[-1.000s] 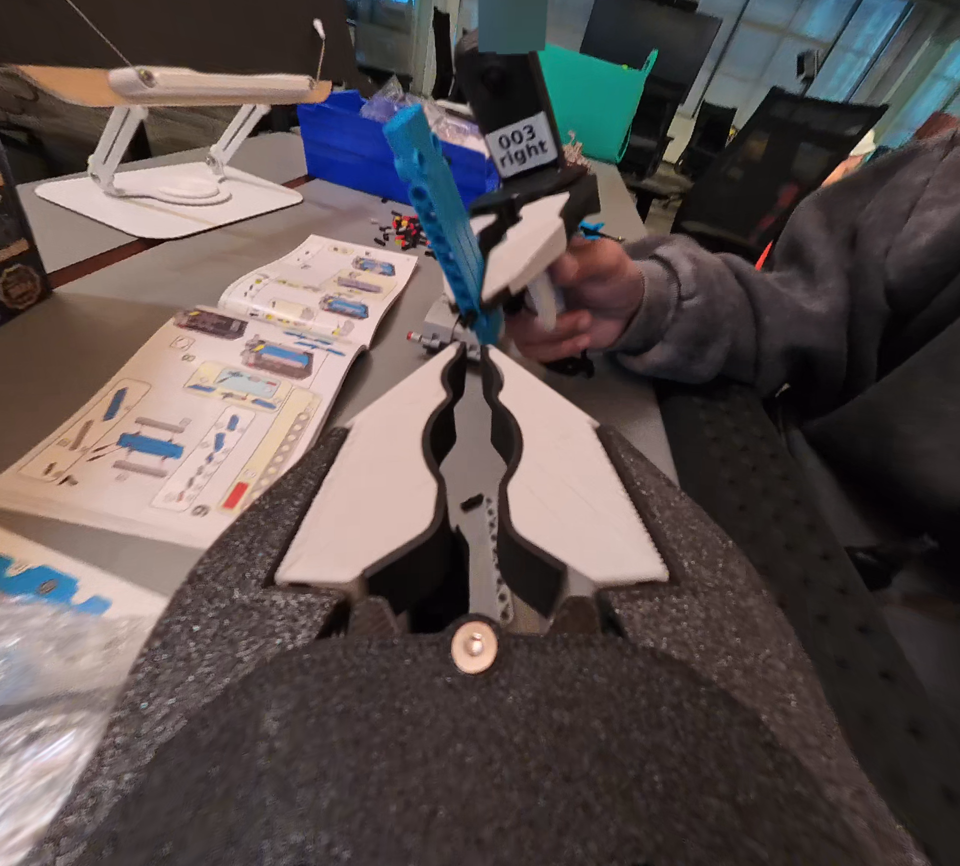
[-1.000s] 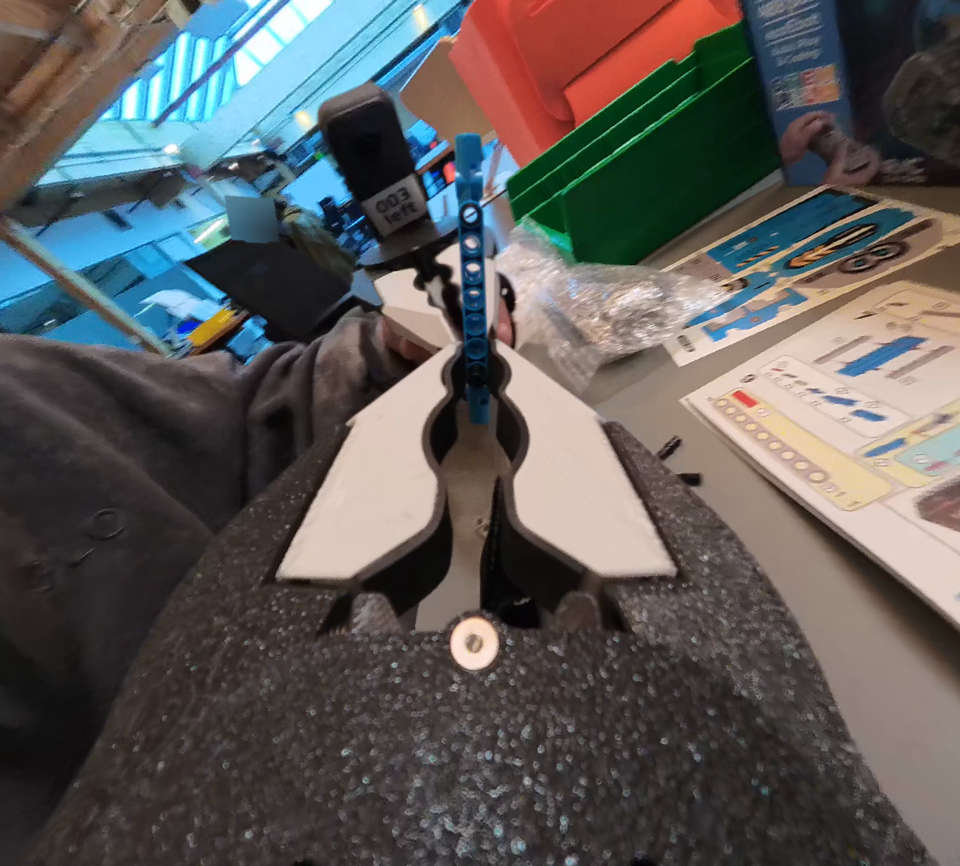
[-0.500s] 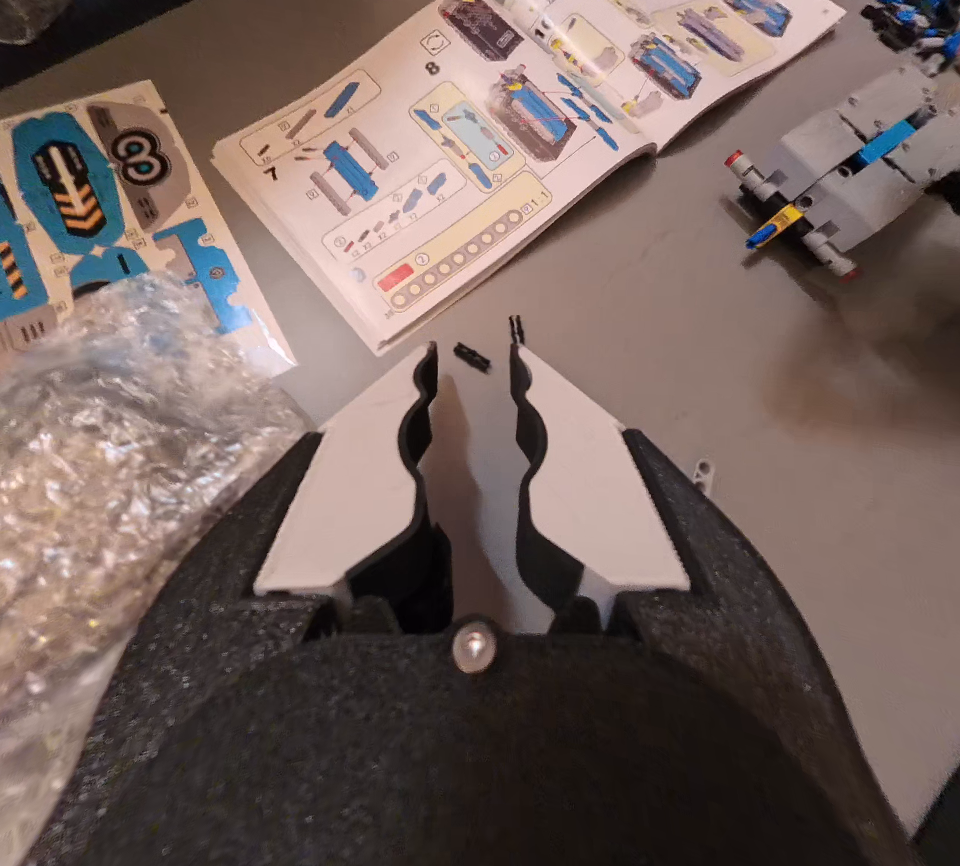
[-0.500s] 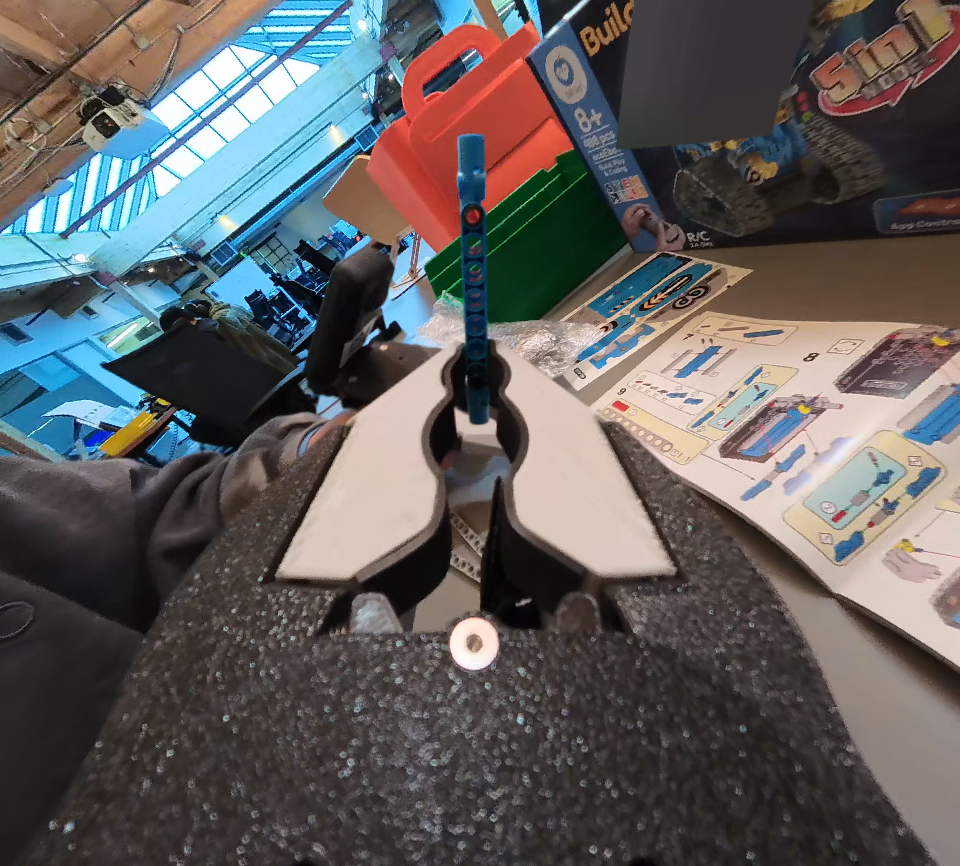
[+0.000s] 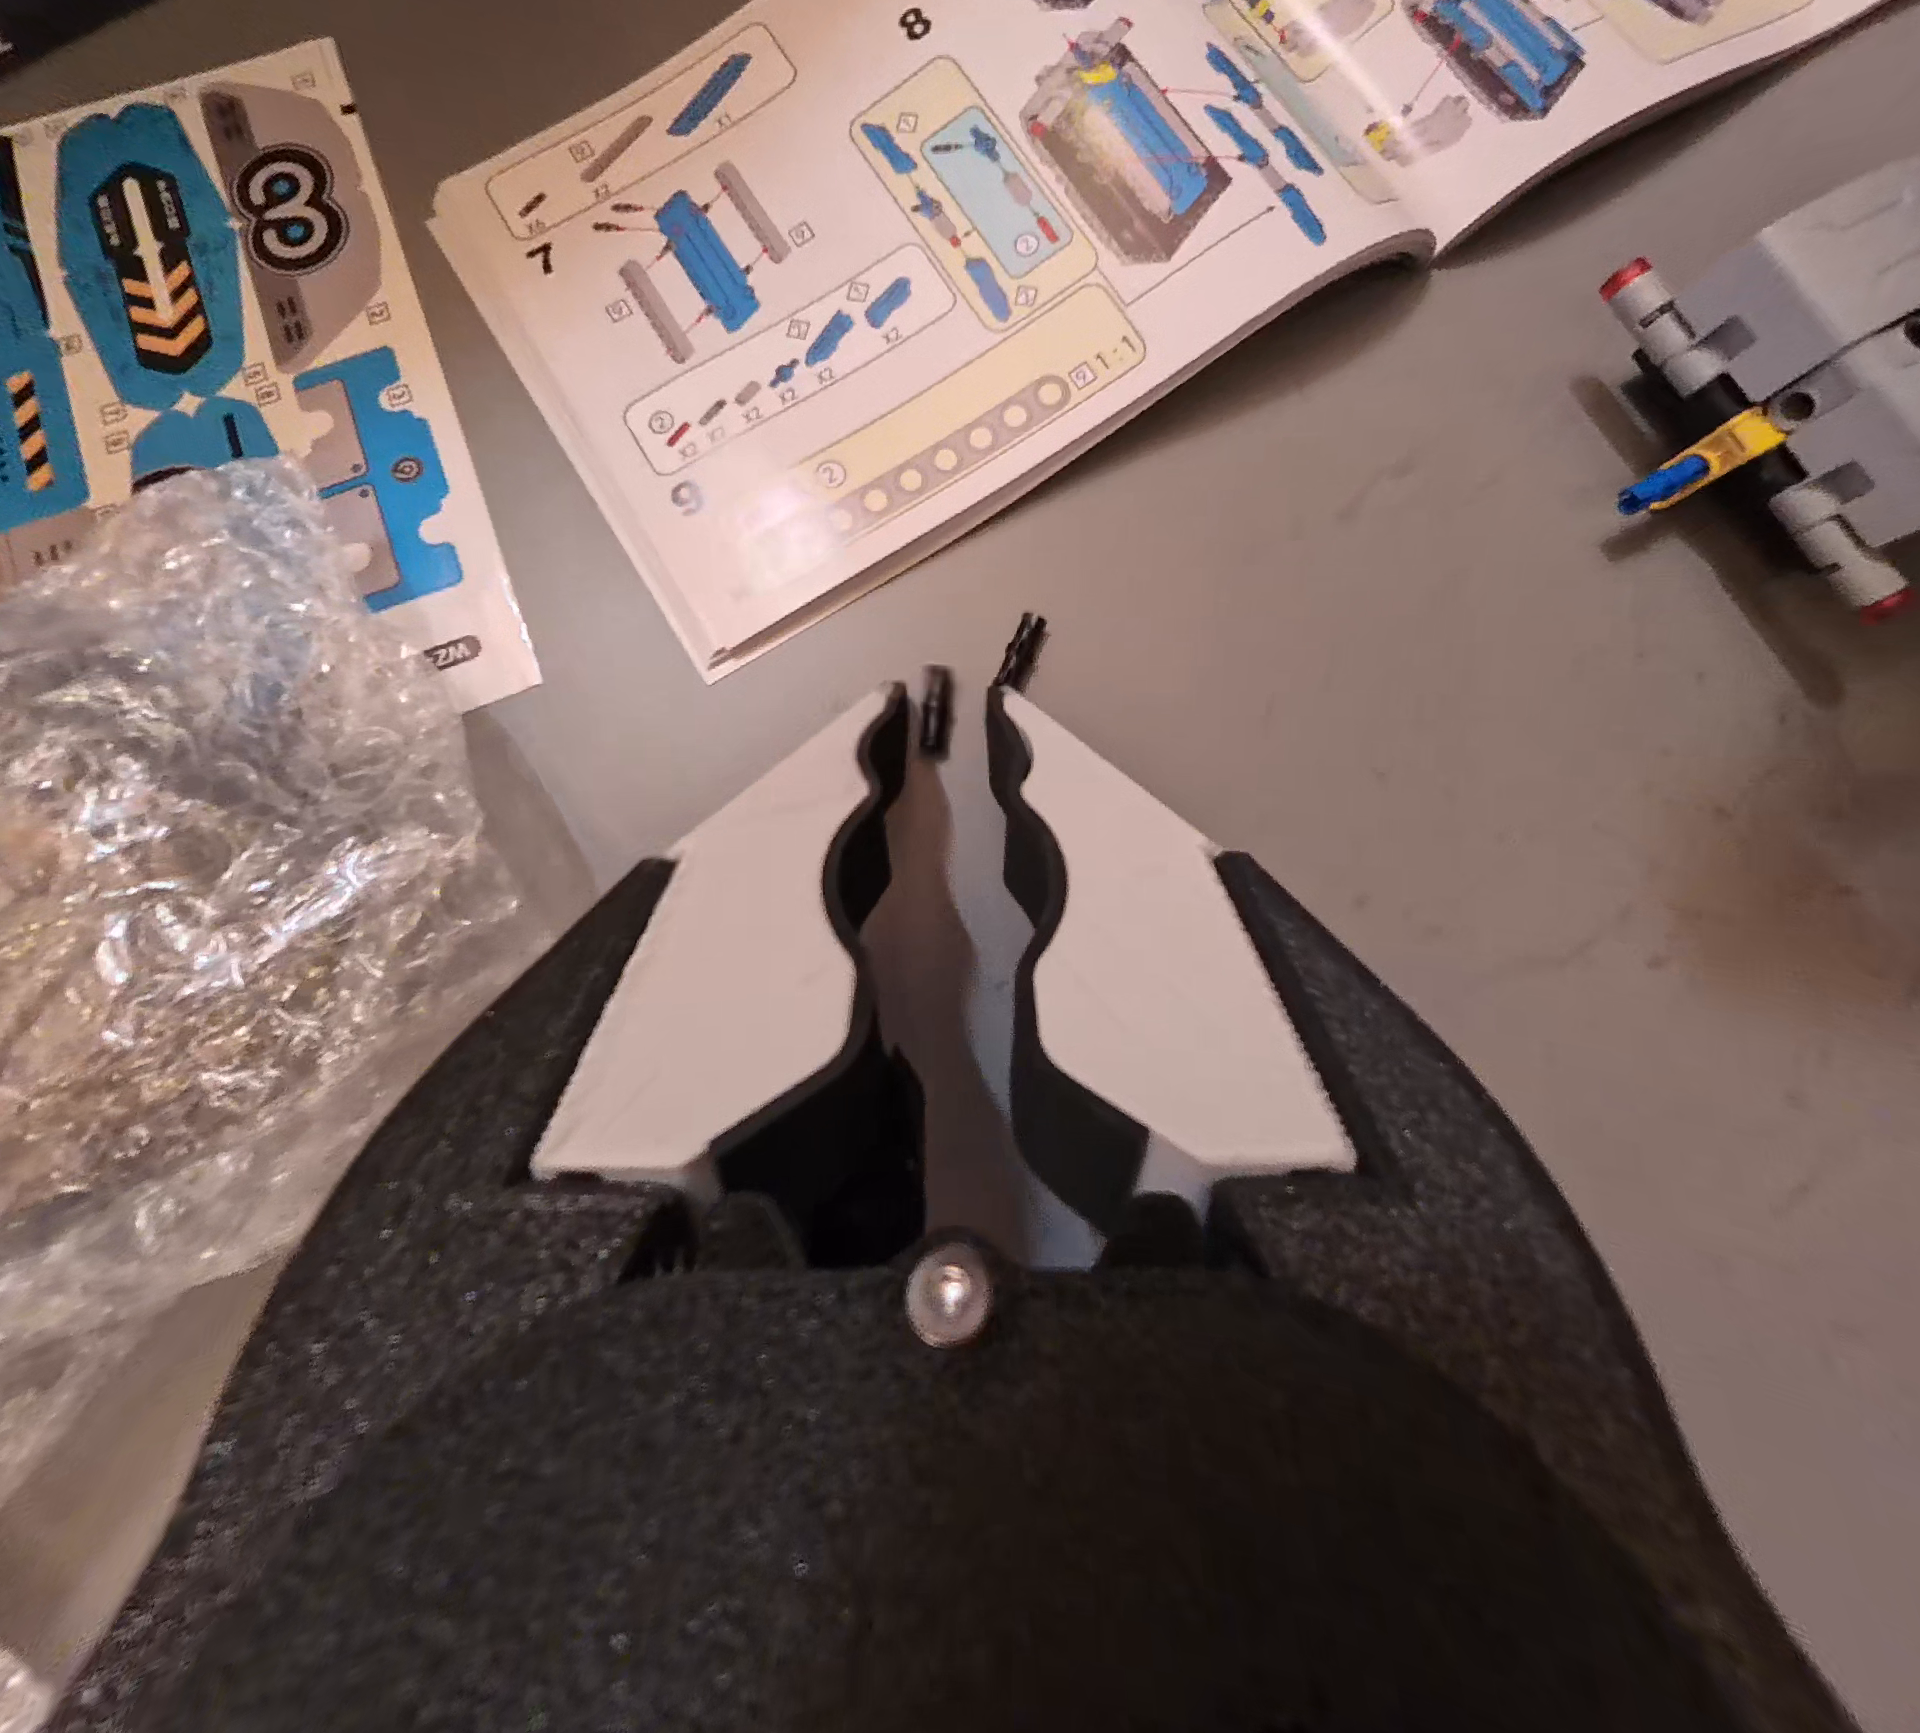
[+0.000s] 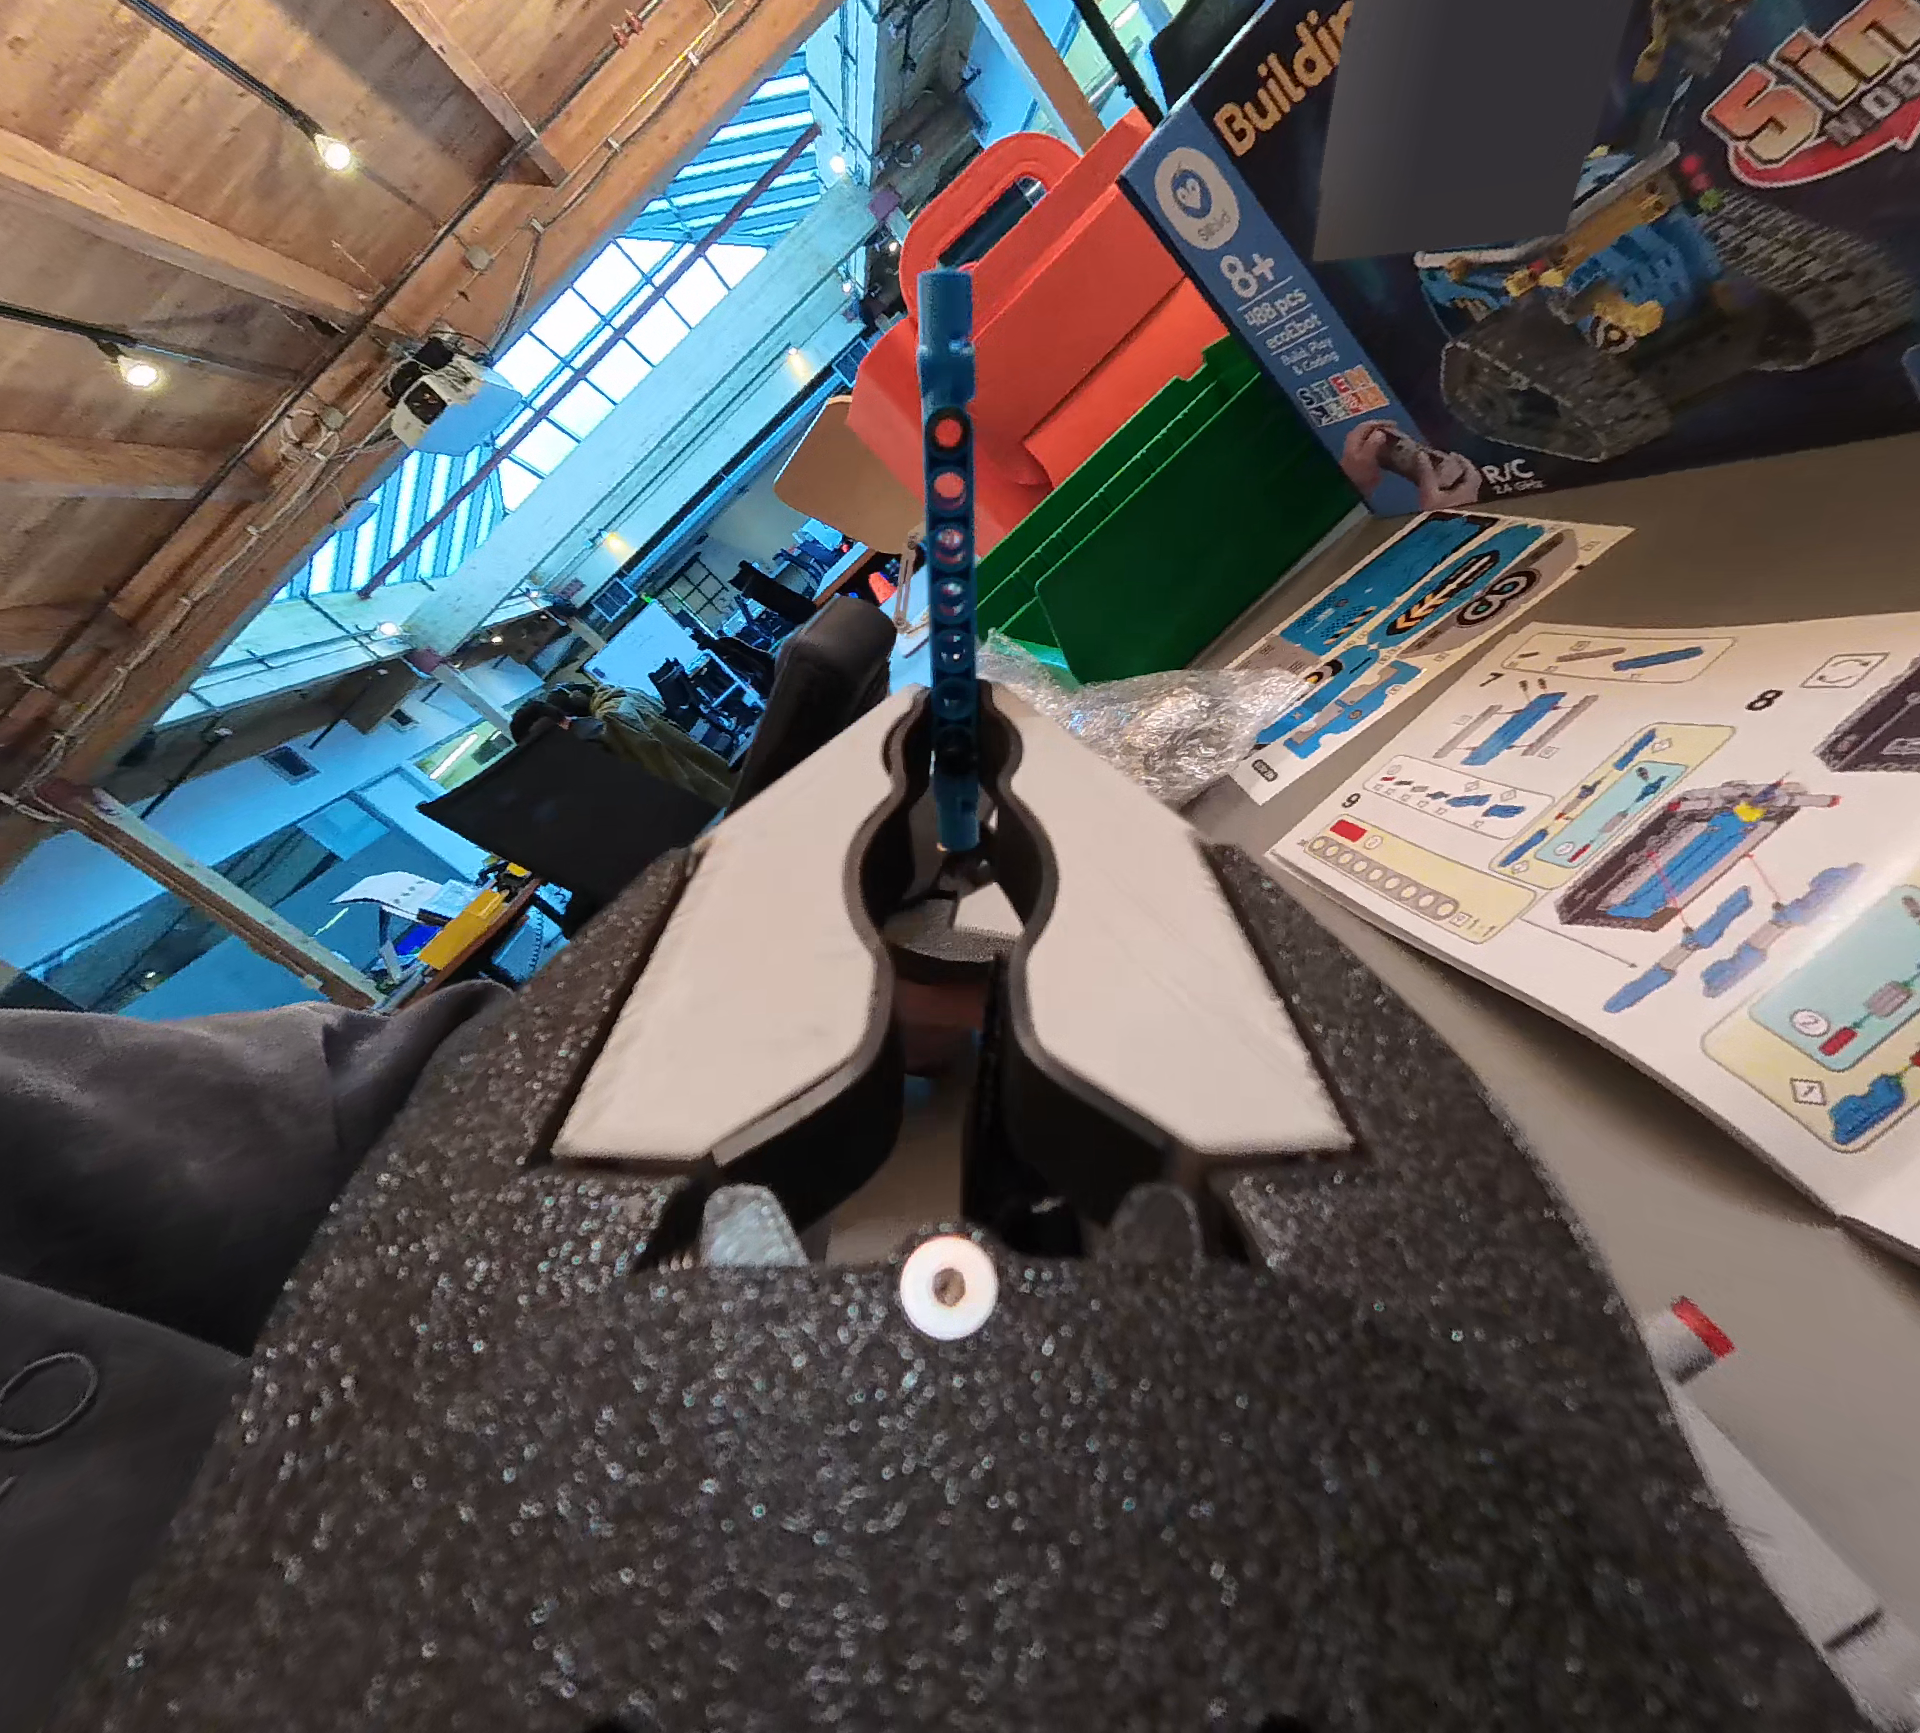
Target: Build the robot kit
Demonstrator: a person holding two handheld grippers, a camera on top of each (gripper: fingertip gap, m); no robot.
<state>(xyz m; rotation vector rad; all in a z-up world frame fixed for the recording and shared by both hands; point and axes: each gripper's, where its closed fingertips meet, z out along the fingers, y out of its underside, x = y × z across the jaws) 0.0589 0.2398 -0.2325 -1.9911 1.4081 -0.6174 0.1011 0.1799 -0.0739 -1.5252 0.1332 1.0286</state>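
1. Your left gripper [image 5: 940, 696] points down at the grey table [image 5: 1351, 800], fingers parted a little and empty. A small black pin [image 5: 935, 709] lies on the table right in the gap at the tips; whether the tips touch it, I cannot tell.
2. A second black pin [image 5: 1020, 649] lies just beyond your right-hand fingertip, close enough to get caught up in the same pinch.
3. Your right gripper [image 6: 951, 727] is clamped on a blue holed beam [image 6: 948, 540], held near its lower end; the beam stands upright above the tips. Several holes look filled by something red or dark; too small to tell what.
4. Judgement on the pinch: keep the pin centred, lying along the gap, and bring the tips square to the table so it does not roll or squirt out. A slow close suits a part this small.
5. Edges on the left: crinkled clear plastic wrap [image 5: 187, 852] sits near that side, with a sticker sheet [image 5: 239, 312] partly under it.
6. Ahead: the near edge of the open instruction booklet [image 5: 935, 229] lies just beyond the pins. Sliding forward may catch the pages.
7. Right: a grey block assembly [image 5: 1787, 395] sits well apart, with bare table between. That looks like your freest side.
8. Behind the beam stand a large toy box [image 6: 1558, 177], a green bin [image 6: 1174, 520] and an orange case [image 6: 1039, 333].
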